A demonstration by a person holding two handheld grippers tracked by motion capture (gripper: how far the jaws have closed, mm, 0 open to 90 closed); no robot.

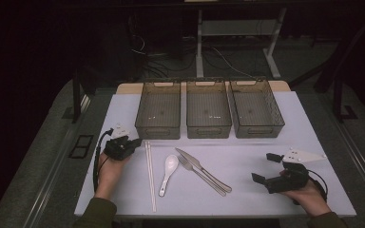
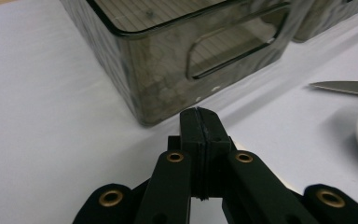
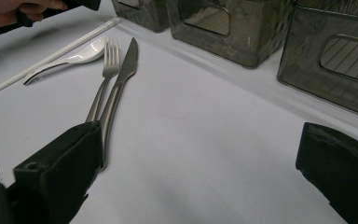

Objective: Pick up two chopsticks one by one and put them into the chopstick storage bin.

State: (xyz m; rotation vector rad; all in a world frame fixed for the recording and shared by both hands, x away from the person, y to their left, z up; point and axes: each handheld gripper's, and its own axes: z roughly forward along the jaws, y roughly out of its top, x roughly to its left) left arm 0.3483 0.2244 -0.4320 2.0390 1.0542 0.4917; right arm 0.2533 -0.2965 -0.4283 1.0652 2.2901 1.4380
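Two thin white chopsticks (image 1: 149, 173) lie side by side on the surface (image 1: 247, 199), just right of the left gripper (image 1: 134, 142). That gripper is squeezed all the way together and holds nothing. The chopsticks look light, stiff and slippery, so they may roll; pinching both near the middle seems best. Next come a white spoon (image 1: 168, 172), a fork (image 1: 200, 174) and a knife (image 1: 203, 169). Far right, the right gripper (image 1: 267, 167) is wide apart, holding nothing.

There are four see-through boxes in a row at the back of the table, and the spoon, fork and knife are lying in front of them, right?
Not quite. The high view shows three boxes, not four. The spoon, fork and knife do lie in front of them.
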